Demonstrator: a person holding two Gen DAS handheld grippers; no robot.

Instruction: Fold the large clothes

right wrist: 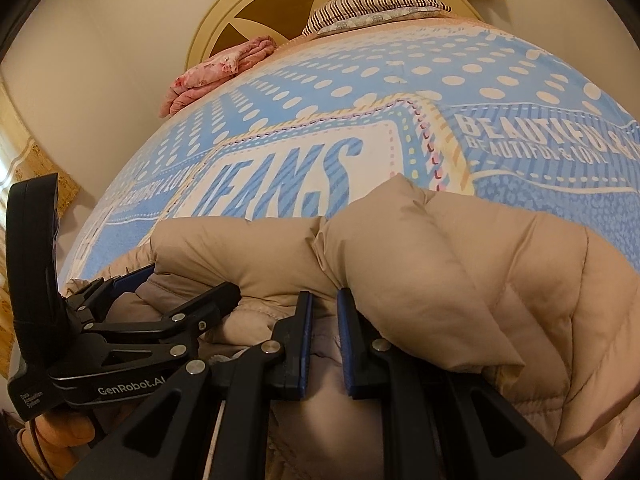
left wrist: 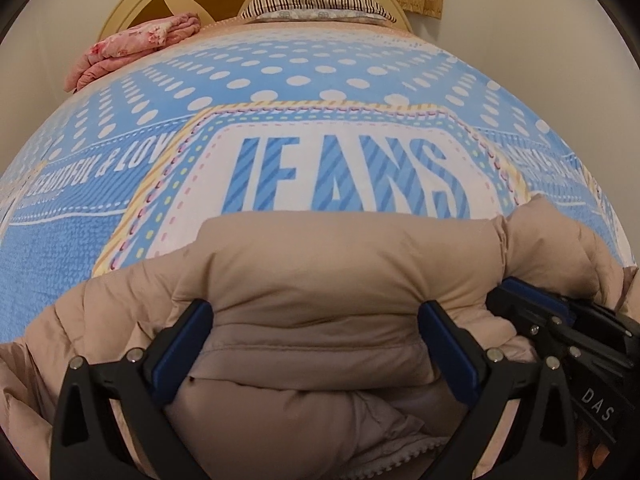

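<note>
Landmark: I place everything against the white JEANS panel printed on the blue polka-dot bedspread.
Jacket: the beige puffer jacket lies bunched on the bedspread just on my side of that panel; its upper fold covers the bottoms of the letters.
Left gripper: on my left wrist view the left gripper stands wide apart, one blue pad on each side of a thick roll of jacket. I cannot tell whether the pads actually press into the roll or only bracket it.
Right gripper: on the right wrist view the right gripper has its blue pads nearly together, a narrow slot between them, set against the jacket's folded edge. Fabric shows through the slot, but I cannot make out whether any is pinched.
Spacing: the two grippers sit close side by side on the near edge of the jacket.
Cut off: the jacket's near part runs out of both views under the gripper bodies; a paler lining shows there.
Beyond the panel: a folded pink floral blanket and a striped pillow lie at the far end, against a cream round headboard.
Hard to read: a fingertip shows under the left gripper's body, mostly hidden.
</note>
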